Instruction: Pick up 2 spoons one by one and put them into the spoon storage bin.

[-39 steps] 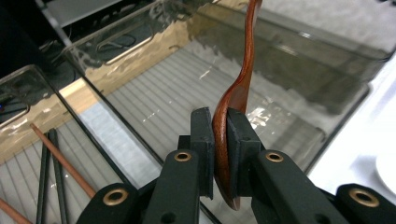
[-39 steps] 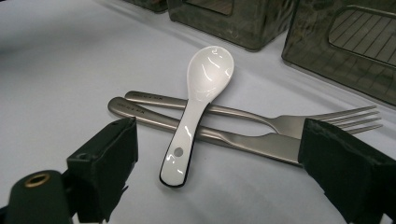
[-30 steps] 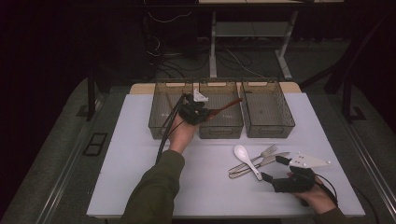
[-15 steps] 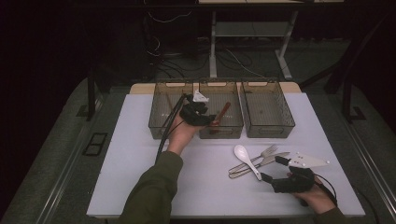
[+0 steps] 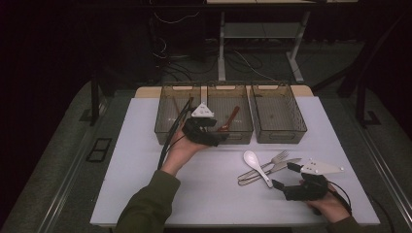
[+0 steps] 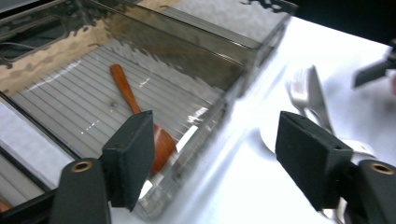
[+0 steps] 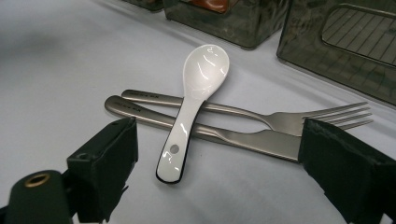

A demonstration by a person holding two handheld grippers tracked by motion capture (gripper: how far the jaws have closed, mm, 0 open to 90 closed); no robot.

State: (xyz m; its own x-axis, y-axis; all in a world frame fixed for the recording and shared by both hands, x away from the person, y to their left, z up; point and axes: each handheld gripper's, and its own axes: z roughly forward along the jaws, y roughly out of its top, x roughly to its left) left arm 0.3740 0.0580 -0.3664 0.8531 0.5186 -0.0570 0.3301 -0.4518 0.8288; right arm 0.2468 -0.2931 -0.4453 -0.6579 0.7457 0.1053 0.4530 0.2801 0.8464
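White tabletop (image 5: 145,184) carries three smoky bins along its far edge, and the wooden spoon (image 6: 140,119) lies on the ribbed floor of the middle bin (image 5: 228,133). My left gripper (image 5: 206,136), just at that bin's near wall, has just been opening its jaws, which stand wide with nothing between them. My right gripper (image 5: 284,177) rests open and empty before the white spoon (image 7: 194,98), which lies across a fork (image 7: 299,119) and knife (image 7: 233,135).

Wooden spoon (image 6: 140,116) matt brown; white spoon (image 7: 194,100) glossy ceramic-like; fork (image 7: 280,119) brushed metal.
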